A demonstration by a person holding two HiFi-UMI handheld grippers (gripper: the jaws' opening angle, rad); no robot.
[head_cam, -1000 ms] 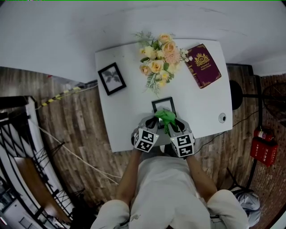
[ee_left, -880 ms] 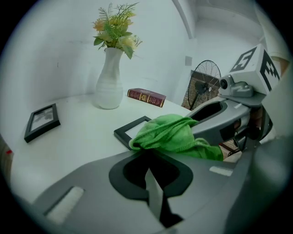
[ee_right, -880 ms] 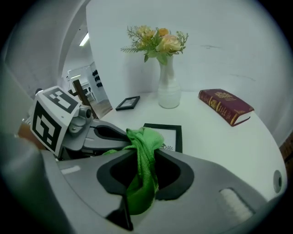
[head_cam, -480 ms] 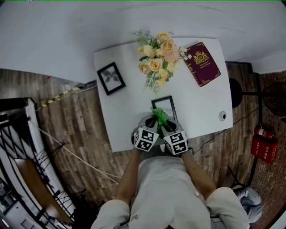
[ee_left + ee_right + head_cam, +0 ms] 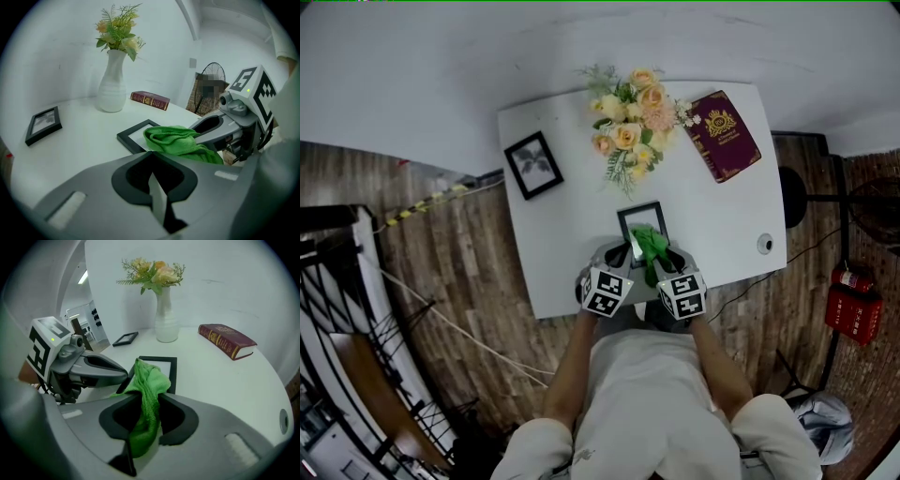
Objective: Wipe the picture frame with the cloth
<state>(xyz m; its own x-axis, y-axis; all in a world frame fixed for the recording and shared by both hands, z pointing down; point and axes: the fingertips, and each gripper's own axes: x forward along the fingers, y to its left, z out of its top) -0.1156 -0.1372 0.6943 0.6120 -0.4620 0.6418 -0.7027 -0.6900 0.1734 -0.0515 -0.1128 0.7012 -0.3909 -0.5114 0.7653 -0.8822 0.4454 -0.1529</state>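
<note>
Black picture frame (image 5: 638, 217) lies flat near the white table's (image 5: 551, 246) front edge, glass up for wiping. The right tool (image 5: 150, 398) is clamped on the green cloth (image 5: 149, 380), pressing it onto the frame. The left tool (image 5: 151, 153), jaws together, sits at the near corner, probably steadying it.

The left gripper (image 5: 153, 180) and right gripper (image 5: 140, 425) are alike: smooth matte grey shells with two broad jaws. Black lining on the jaws' inner faces frames a dark rounded recess. A pale rectangular patch sits on the outer face of each jaw. Each gripper carries a white cube, left (image 5: 606, 292) and right (image 5: 682, 296), printed with black square markers. Each cube has a small green light (image 5: 248, 90), with a round grey knob (image 5: 226, 99) just below it. The person wears a pale top (image 5: 652, 394) and pale trousers (image 5: 773, 441).
</note>
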